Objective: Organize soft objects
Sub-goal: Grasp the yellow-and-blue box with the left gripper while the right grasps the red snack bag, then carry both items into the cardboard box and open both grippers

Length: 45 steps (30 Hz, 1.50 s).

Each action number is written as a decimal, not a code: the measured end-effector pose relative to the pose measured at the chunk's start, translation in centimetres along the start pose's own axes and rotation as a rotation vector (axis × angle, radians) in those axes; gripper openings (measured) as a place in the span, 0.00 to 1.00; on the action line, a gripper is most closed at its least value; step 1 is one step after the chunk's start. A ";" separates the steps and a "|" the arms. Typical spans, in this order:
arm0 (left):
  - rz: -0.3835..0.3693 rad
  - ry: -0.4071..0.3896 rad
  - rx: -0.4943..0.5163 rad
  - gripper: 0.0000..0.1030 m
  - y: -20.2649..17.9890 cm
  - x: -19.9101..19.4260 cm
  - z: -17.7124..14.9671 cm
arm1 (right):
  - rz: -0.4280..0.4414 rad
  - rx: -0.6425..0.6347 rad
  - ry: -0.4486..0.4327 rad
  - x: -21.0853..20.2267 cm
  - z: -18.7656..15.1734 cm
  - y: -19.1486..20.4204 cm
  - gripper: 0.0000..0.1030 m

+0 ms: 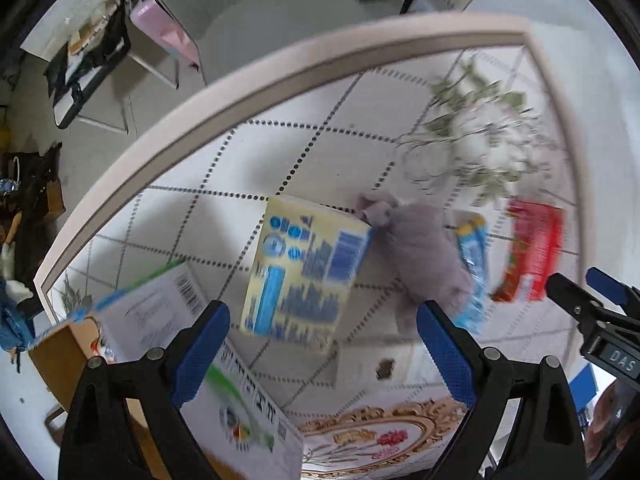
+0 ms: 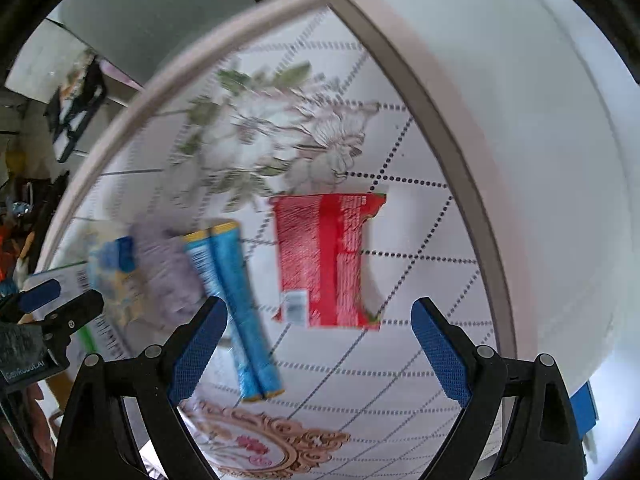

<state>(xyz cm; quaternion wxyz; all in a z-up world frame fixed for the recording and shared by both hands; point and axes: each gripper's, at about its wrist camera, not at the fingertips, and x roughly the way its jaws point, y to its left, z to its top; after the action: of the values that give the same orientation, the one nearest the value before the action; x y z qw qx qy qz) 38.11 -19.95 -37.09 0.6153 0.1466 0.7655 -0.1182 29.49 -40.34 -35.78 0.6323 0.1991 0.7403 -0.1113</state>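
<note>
Under the left wrist camera: the left gripper [image 1: 322, 334] hangs over the desk [image 1: 168, 216], jaws wide apart, nothing between them. Desk cover is white with dotted diamond lines, a floral print at the far right and a gold-framed flower motif at the near edge. Directly ahead of the gap lies a yellow pack with blue print [image 1: 306, 276], flat on the cover. Just right of it, touching its far corner, lies a grey plush toy [image 1: 420, 252]. A blue snack packet [image 1: 474, 264] lies against the toy's right side, and a red packet [image 1: 534, 256] lies further right, apart from the blue one. At the near left a white printed carton [image 1: 168, 320] with a barcode stands partly behind the left blue pad, next to a brown cardboard box [image 1: 60, 356]. The right gripper [image 1: 600, 308] enters at the right edge. Frame is motion-blurred; print is unreadable.

Under the right wrist camera: the right gripper [image 2: 320, 336] is also spread wide and empty. The red packet [image 2: 326, 260] lies flat ahead of the gap, near the desk's right rim. The blue snack packet [image 2: 232, 304] lies to its left, its near half passing beside the left pad. The grey plush toy [image 2: 168, 268] and yellow pack [image 2: 116, 276] sit further left, blurred. The left gripper [image 2: 60, 300] shows at the left edge.
</note>
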 end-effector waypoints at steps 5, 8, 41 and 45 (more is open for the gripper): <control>0.018 0.093 -0.019 0.93 0.7 4.3 1.3 | 0.019 0.014 0.062 3.3 1.3 -0.1 0.90; 0.018 0.118 -0.032 0.93 1.1 5.8 1.6 | 0.016 0.013 0.086 4.5 1.7 0.3 0.84; -0.203 -0.433 -0.289 0.63 14.9 -16.5 -23.6 | 0.296 -0.403 -0.180 -15.8 -19.2 19.2 0.45; -0.175 -0.437 -0.366 0.63 20.0 -15.9 -26.7 | 0.285 -0.468 -0.152 -14.7 -22.1 25.0 0.45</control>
<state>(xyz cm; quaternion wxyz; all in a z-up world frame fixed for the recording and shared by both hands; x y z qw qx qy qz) 24.45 7.01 -15.81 0.7693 -0.0622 0.6330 -0.0595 22.42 -11.01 -15.34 0.7242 0.1409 0.6608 0.1377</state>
